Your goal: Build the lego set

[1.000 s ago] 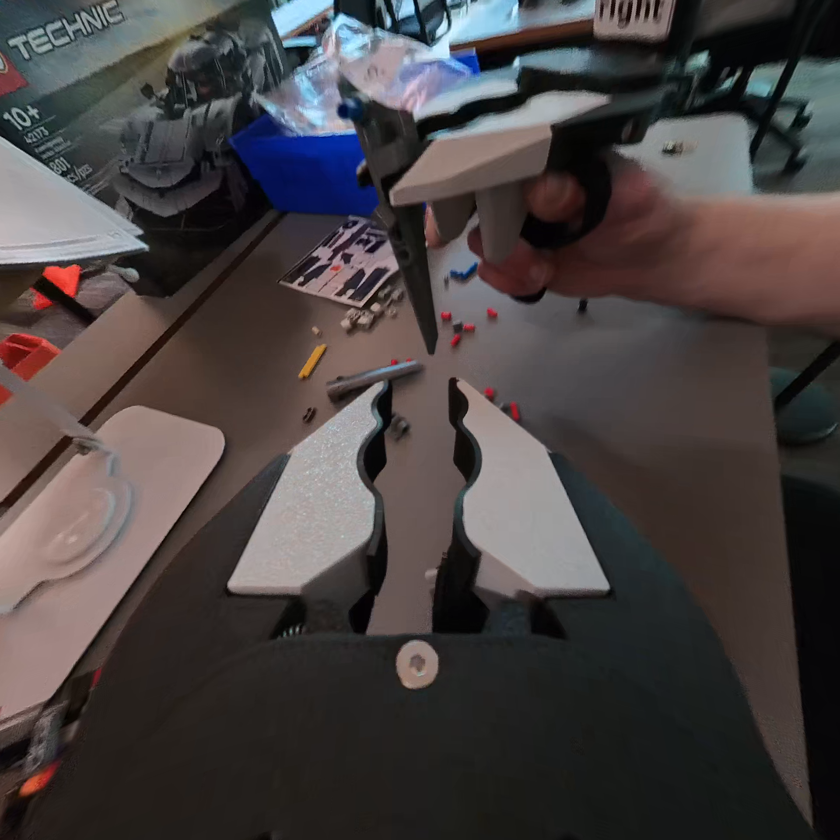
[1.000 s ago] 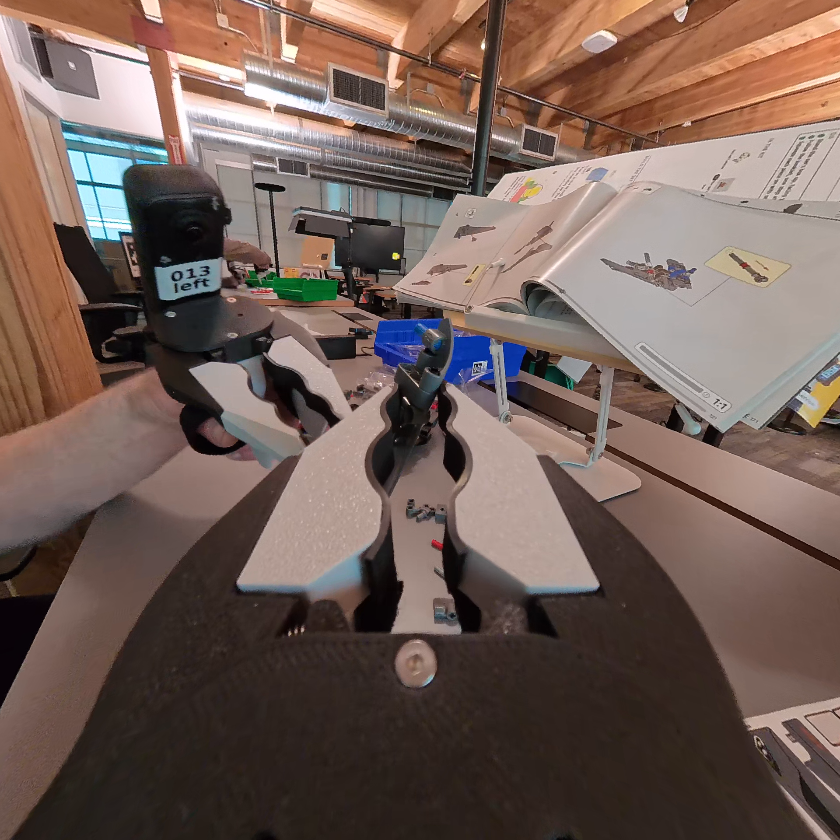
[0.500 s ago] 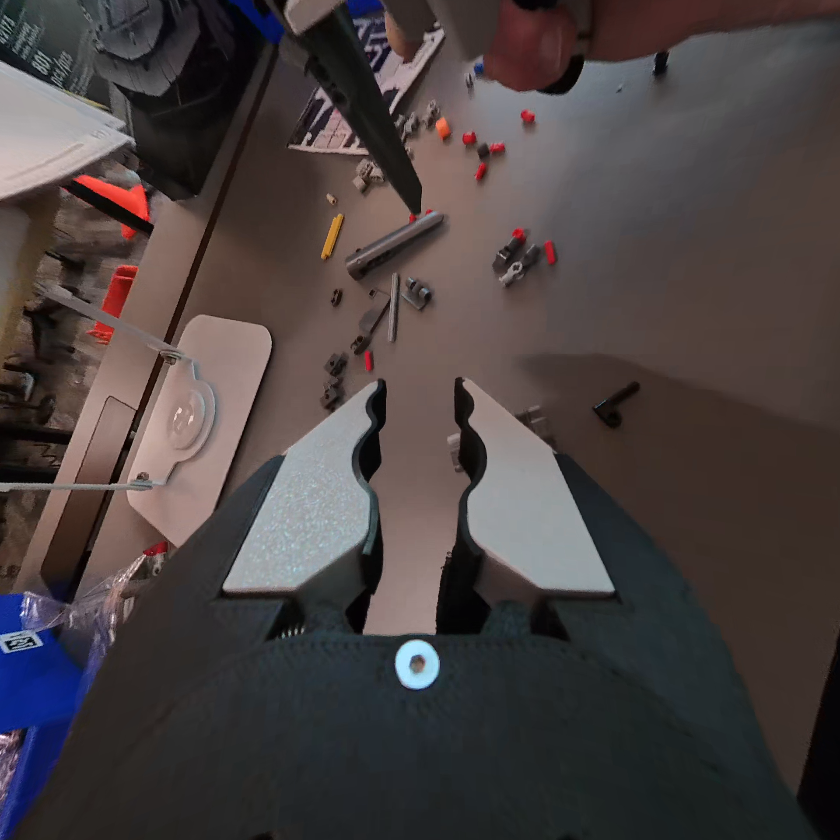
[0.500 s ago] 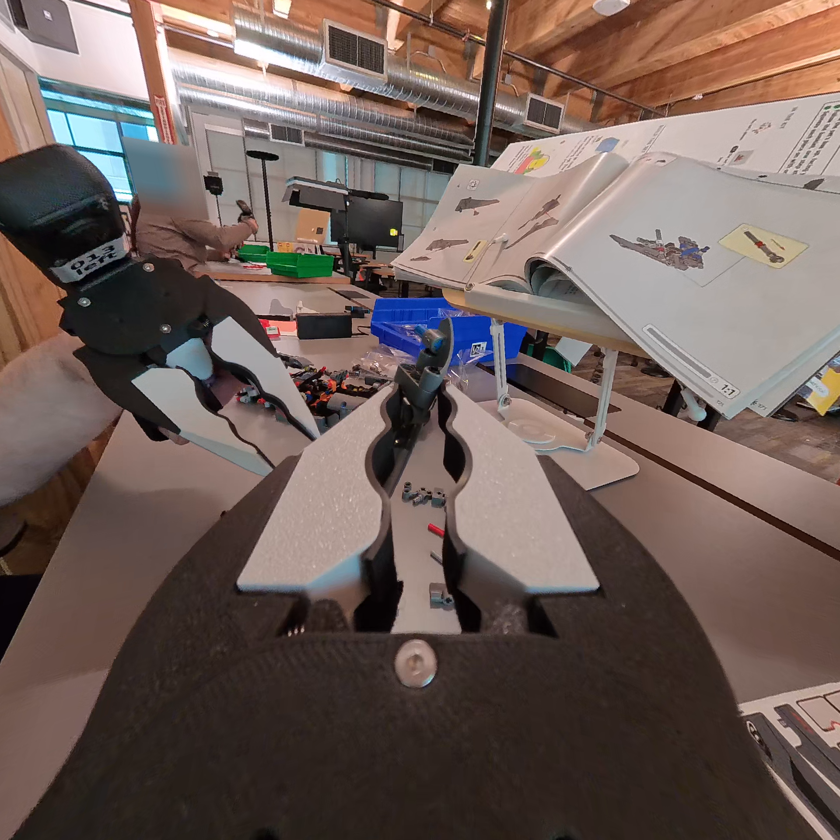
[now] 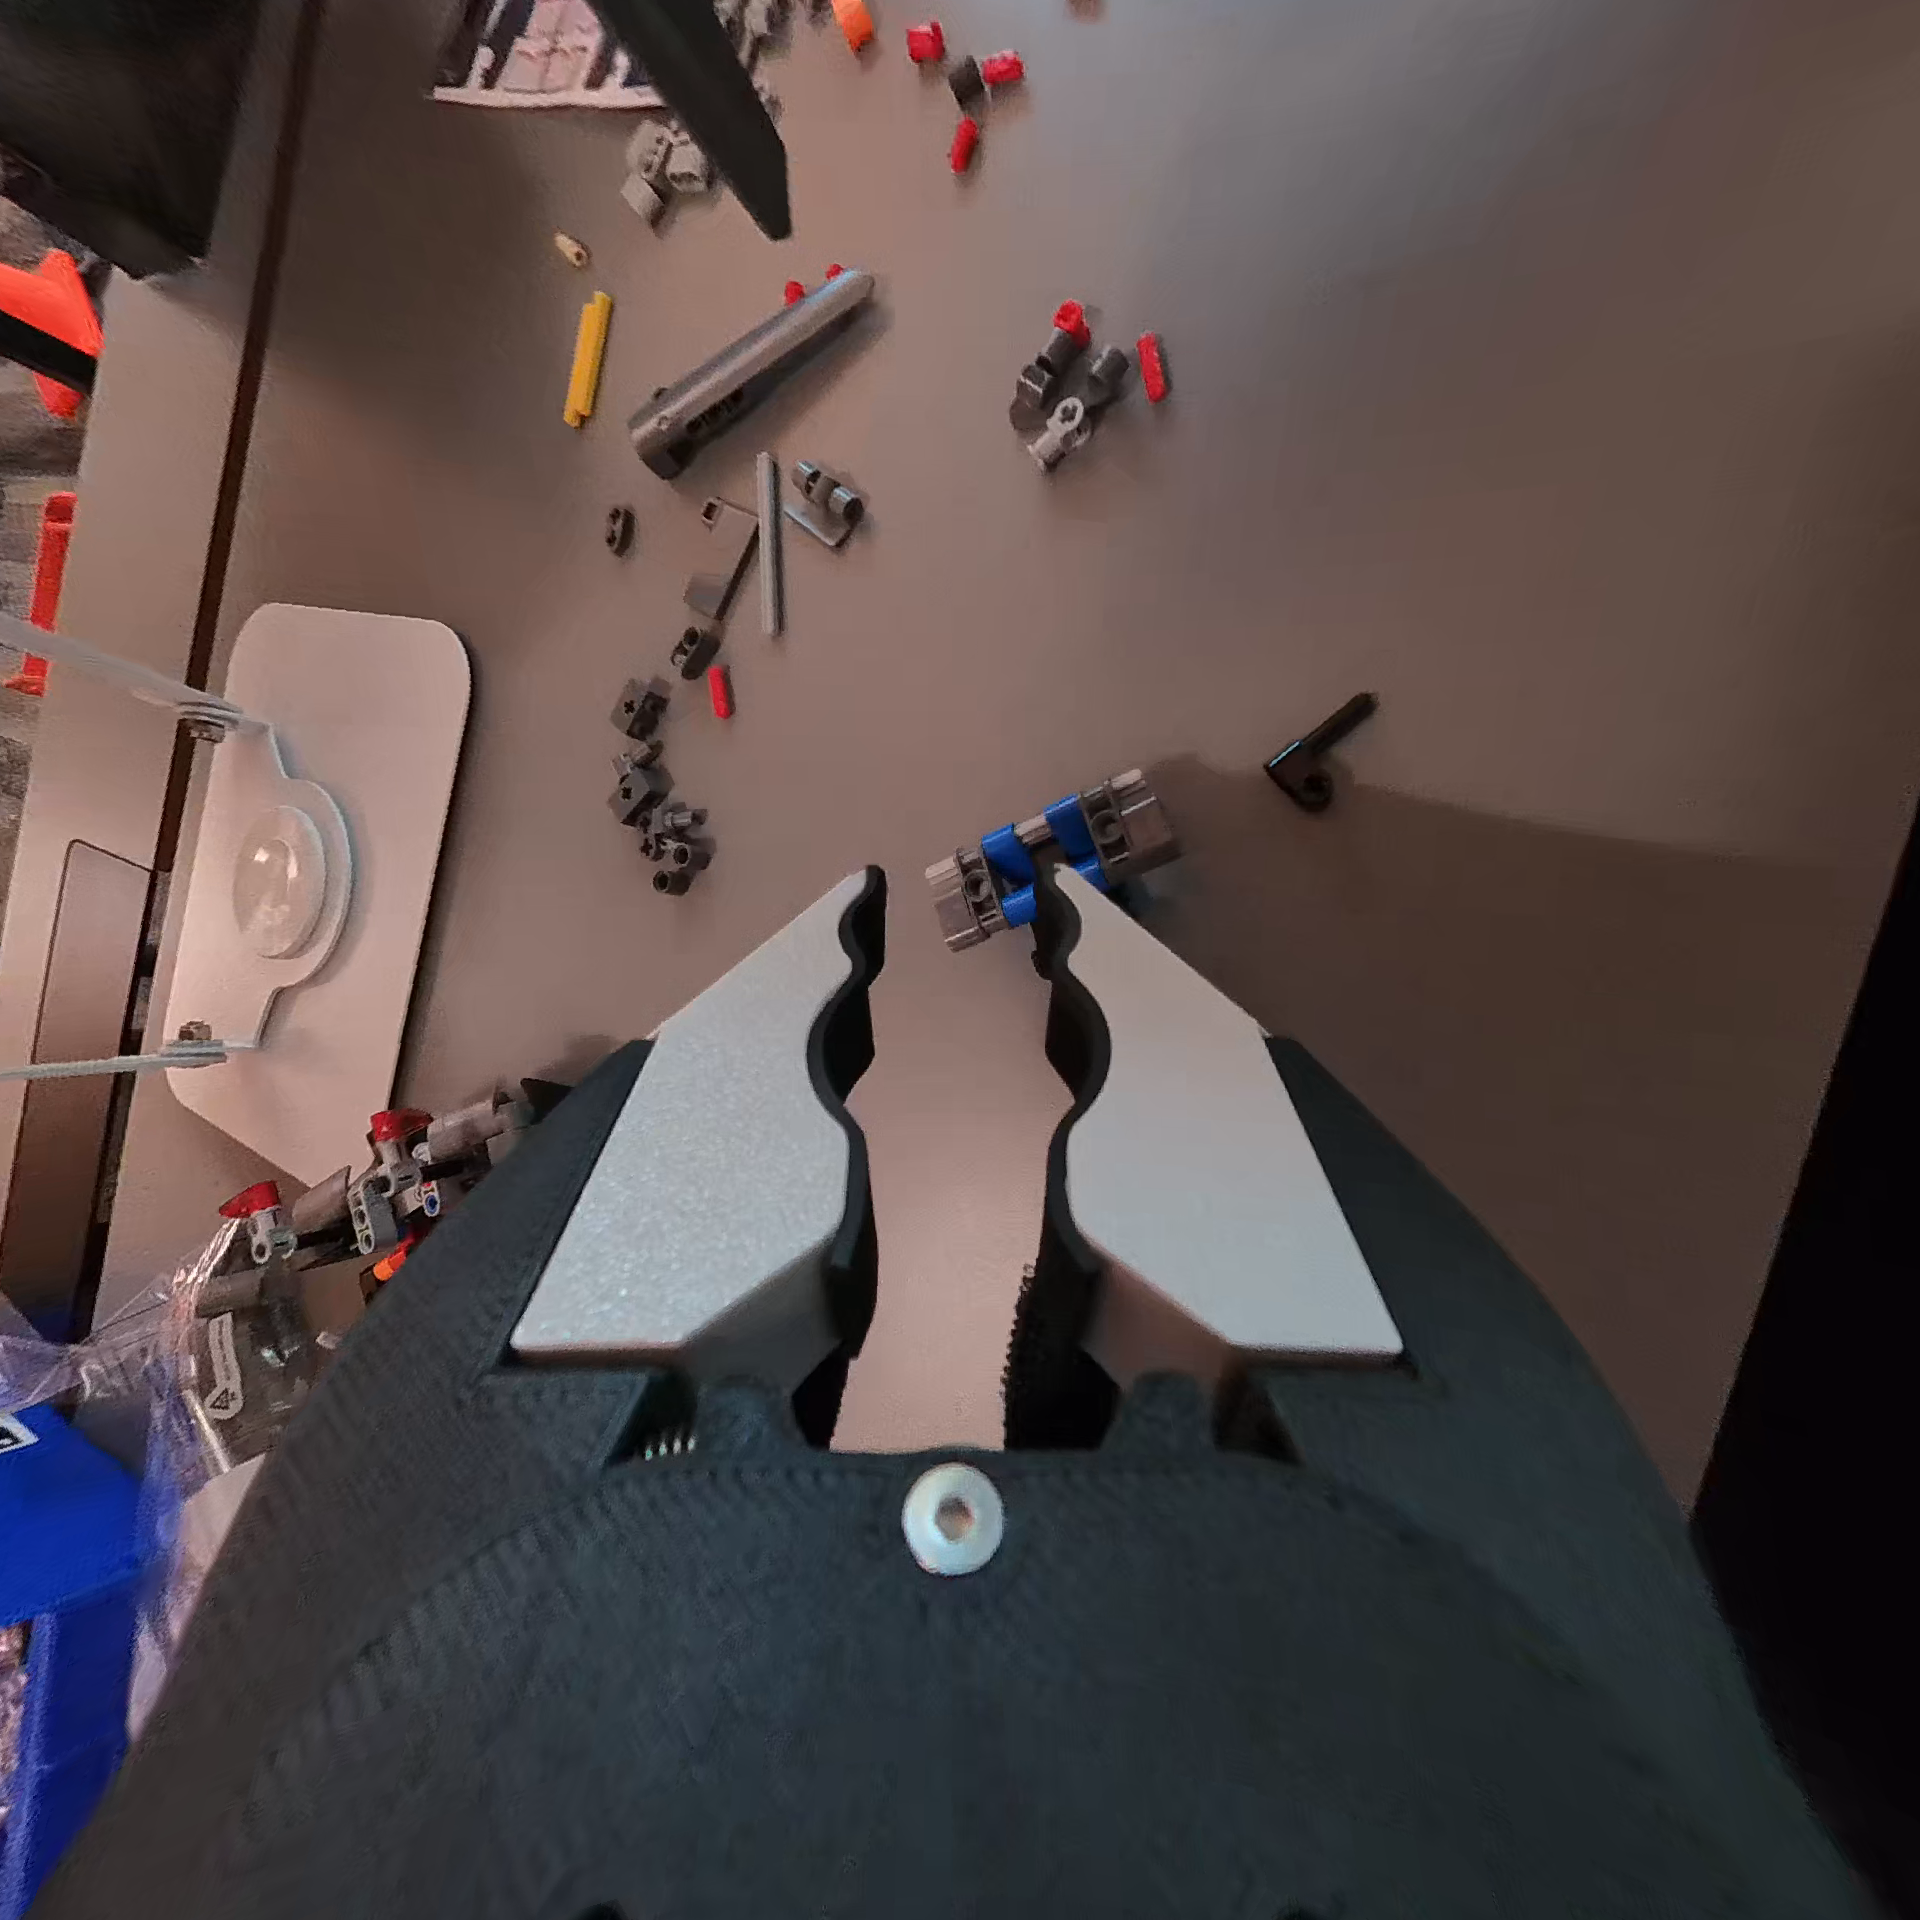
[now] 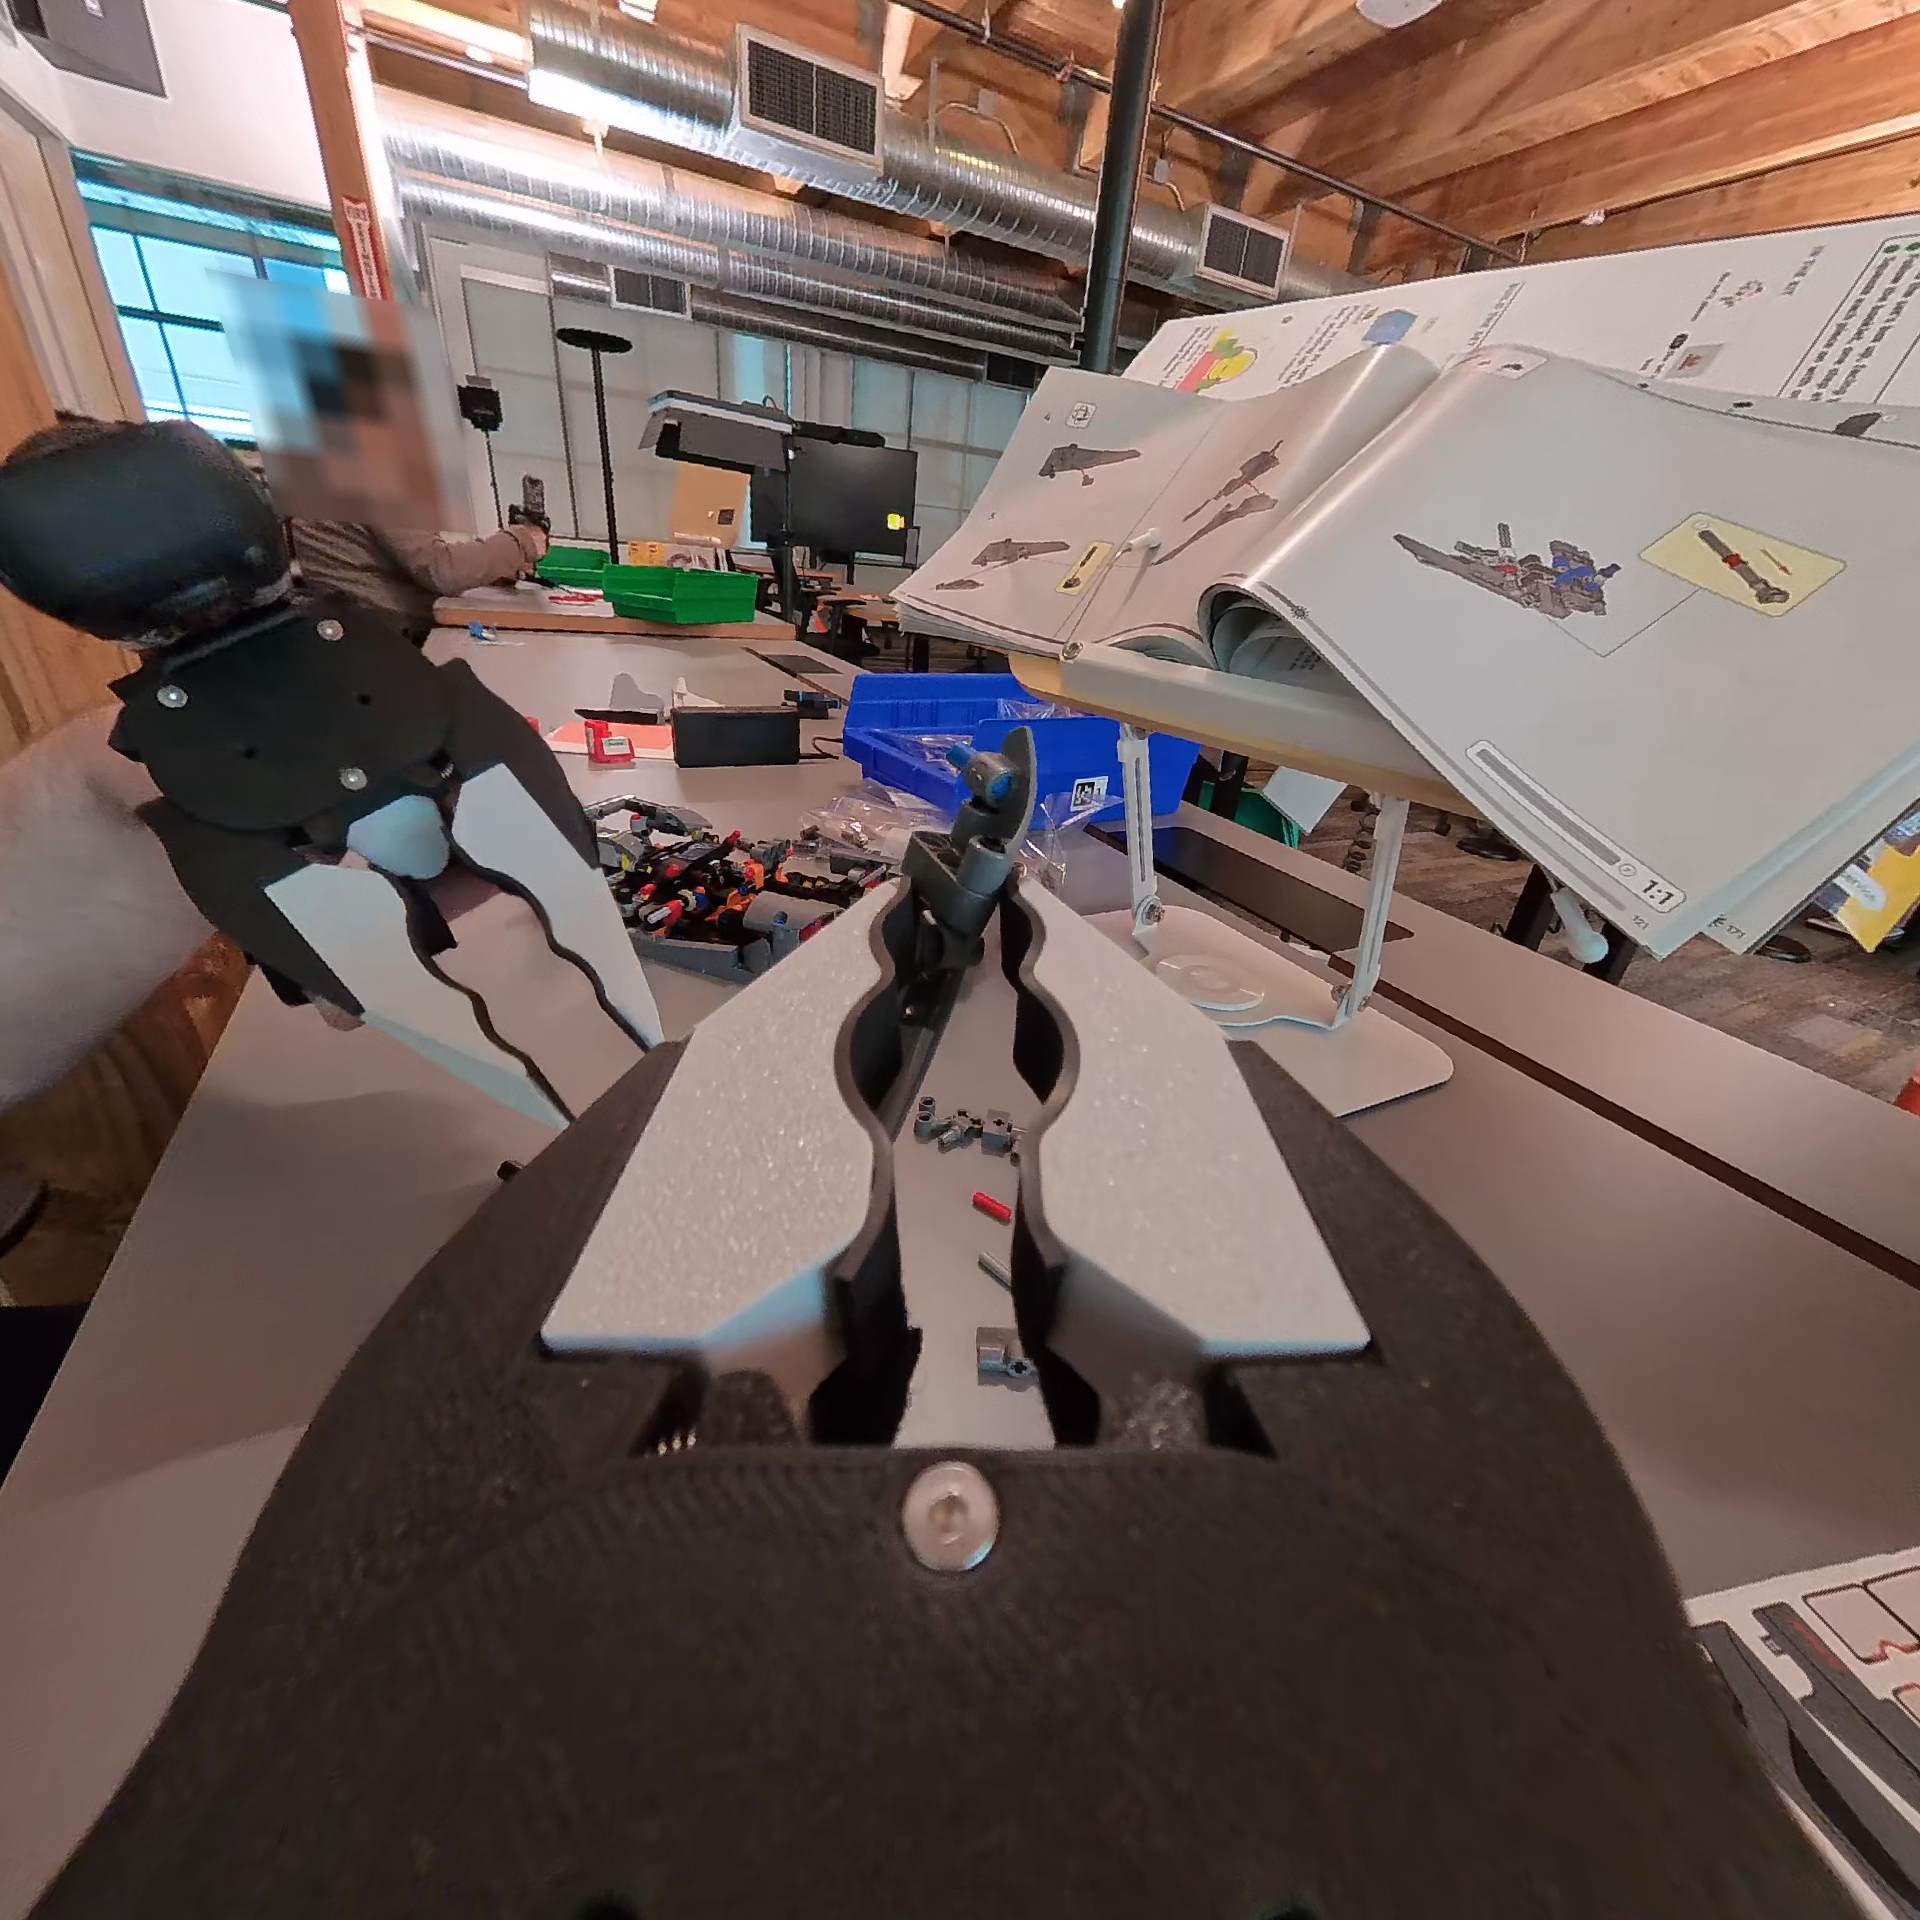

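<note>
My left gripper [image 5: 968, 883] is open and empty, pointing down at the table, with its fingertips just above a small grey-and-blue lego sub-assembly [image 5: 1049, 862]. It also shows at the left of the right wrist view [image 6: 613, 1081]. My right gripper [image 6: 956, 904] is shut on a long dark grey lego piece [image 6: 971, 831] with a blue pin at its top, and holds it upright above the table. The lower tip of that piece [image 5: 727, 114] shows at the top of the left wrist view. A partly built model [image 6: 727, 894] lies farther back.
Loose pieces are scattered on the table: a grey tube [image 5: 753, 369], a yellow axle [image 5: 587, 358], a black angled pin [image 5: 1320, 748], and red pins. An open instruction booklet [image 6: 1507, 582] rests on a stand [image 5: 322, 831]. A blue bin [image 6: 997, 738] and a sticker sheet [image 6: 1829, 1683] are nearby. Across from one pair of fingers to the other is roughly 15 cm.
My left gripper has tipped downward and come nearer the table, so the grey-and-blue sub-assembly is now at its fingertips. The right gripper still holds the dark piece.
</note>
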`<action>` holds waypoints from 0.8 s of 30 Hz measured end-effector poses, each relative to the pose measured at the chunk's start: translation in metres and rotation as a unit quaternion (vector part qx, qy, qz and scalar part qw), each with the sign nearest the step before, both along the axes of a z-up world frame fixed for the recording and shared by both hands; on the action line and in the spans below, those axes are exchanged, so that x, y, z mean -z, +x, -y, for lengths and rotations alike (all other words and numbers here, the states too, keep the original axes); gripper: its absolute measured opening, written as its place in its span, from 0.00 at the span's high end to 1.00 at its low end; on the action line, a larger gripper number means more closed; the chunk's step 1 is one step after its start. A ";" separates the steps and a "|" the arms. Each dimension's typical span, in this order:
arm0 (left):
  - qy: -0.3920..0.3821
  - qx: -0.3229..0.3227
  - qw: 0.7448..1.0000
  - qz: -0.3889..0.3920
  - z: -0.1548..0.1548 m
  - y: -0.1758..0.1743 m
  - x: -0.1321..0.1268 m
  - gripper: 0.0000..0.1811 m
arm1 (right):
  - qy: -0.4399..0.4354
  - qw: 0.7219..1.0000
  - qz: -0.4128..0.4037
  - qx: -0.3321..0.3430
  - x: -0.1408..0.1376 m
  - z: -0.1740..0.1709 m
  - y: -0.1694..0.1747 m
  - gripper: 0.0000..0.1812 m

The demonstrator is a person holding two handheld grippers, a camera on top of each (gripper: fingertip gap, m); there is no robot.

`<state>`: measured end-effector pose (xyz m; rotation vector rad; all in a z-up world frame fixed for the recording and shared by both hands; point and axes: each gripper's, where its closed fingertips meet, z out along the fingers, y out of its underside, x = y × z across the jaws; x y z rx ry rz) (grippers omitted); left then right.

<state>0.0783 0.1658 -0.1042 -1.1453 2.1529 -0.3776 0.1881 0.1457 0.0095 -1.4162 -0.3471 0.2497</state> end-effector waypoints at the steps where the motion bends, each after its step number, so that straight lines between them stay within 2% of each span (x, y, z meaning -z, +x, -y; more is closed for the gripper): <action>1: 0.007 0.002 1.000 -0.005 -0.001 0.000 0.003 0.86 | -0.001 1.000 0.000 0.000 0.000 0.000 0.000 0.93; 13: 0.015 -0.016 0.998 -0.051 -0.008 -0.020 0.017 0.88 | -0.006 1.000 0.002 -0.002 0.002 -0.001 -0.001 0.93; 16: 0.012 -0.007 1.000 0.008 0.003 -0.010 -0.002 0.89 | -0.004 1.000 -0.003 -0.011 0.002 -0.001 -0.004 0.93; 19: -0.015 0.001 0.996 0.093 0.020 0.015 -0.030 0.88 | 0.008 0.999 -0.030 -0.041 -0.005 0.004 -0.008 0.93; 24: -0.118 0.008 0.972 0.201 0.035 0.056 -0.065 0.86 | 0.023 0.990 -0.078 -0.114 -0.015 0.015 -0.018 0.93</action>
